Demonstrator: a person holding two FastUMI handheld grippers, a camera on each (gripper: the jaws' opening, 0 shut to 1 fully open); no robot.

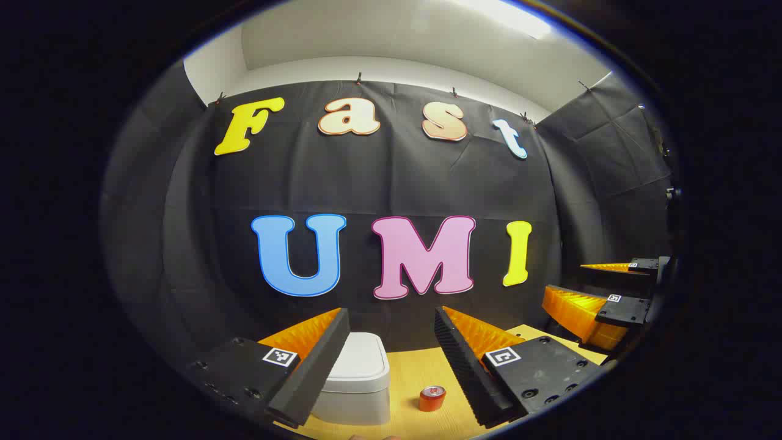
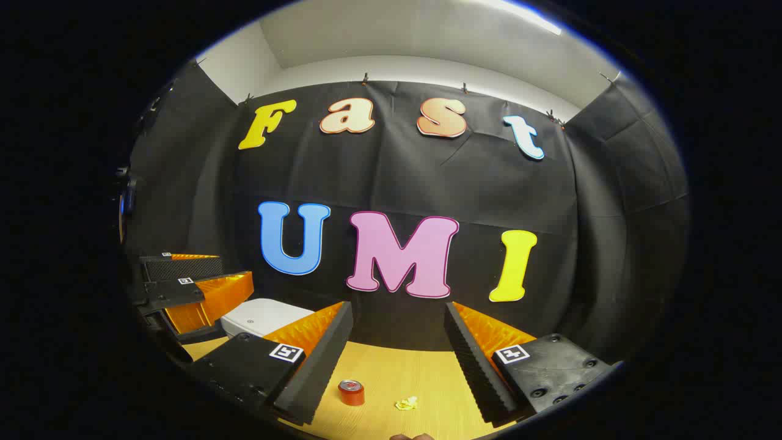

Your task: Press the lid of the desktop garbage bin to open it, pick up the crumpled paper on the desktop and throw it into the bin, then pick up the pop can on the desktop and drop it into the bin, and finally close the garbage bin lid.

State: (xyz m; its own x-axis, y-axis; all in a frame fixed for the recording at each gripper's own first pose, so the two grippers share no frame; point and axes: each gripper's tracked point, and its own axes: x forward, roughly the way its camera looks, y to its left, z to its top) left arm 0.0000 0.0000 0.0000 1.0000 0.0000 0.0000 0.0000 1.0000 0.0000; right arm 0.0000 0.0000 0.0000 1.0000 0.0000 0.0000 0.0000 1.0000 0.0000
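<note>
A white desktop bin (image 1: 359, 379) with its lid down stands on the wooden table (image 1: 421, 366), partly behind my left gripper's left finger. A red pop can (image 1: 432, 398) stands to its right. My left gripper (image 1: 391, 342) hangs open above the table, nothing between its fingers. In the right gripper view the bin (image 2: 259, 316) sits at the left, the can (image 2: 351, 392) stands upright, and a small crumpled yellowish paper (image 2: 407, 403) lies right of it. My right gripper (image 2: 397, 339) is open and holds nothing. Each view also catches the other gripper (image 1: 602, 299) (image 2: 189, 287) at its side.
The black cloth wall rises directly behind the table's far edge. Bare wooden tabletop (image 2: 421, 373) lies around the can and paper. A bit of a hand (image 2: 412, 436) peeks in at the bottom edge.
</note>
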